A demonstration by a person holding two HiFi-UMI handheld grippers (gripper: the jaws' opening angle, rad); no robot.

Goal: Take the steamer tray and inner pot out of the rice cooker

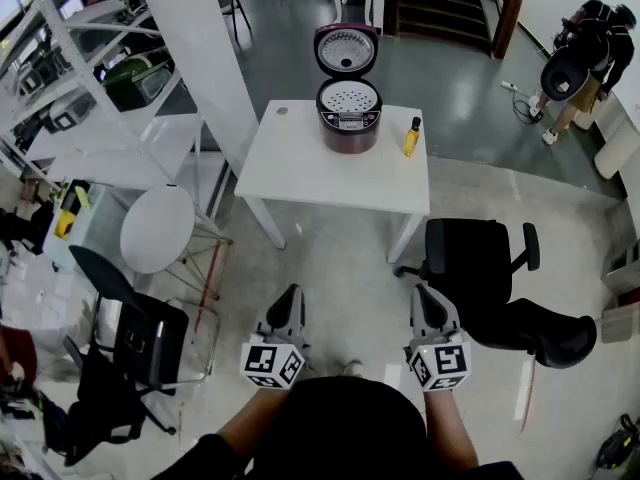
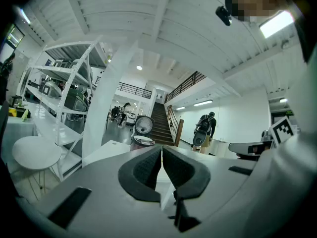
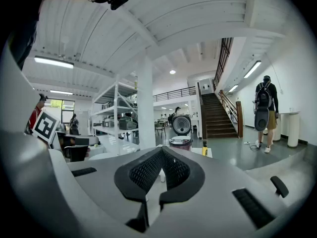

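Standing well back from the white table (image 1: 300, 173), you hold both grippers low in front of you, nearly level and pointing toward it. At your far left are white shelves (image 1: 75, 63) loaded with appliances, with a round white stool (image 1: 157, 230) nearer to you. Your left gripper (image 1: 291, 292) is clenched: its 2 dark pads meet at the tips with nothing between them. Past it, the table stands beside a white pillar (image 1: 195, 48). The rice cooker (image 1: 349, 128) sits at the table's far edge, well apart from both grippers. Its lid (image 1: 346, 50) is swung up and open, and the perforated steamer tray (image 1: 349, 98) lies in the cooker's mouth. 1 small yellow bottle (image 1: 411, 136) stands upright just right of the cooker. Your right gripper (image 1: 421, 294) is likewise clenched on nothing, pads pressed together. A black office chair (image 1: 478, 268) stands to its right, near the table's front right leg. At far right a person (image 1: 590, 43) with a black backpack stands on the grey floor.
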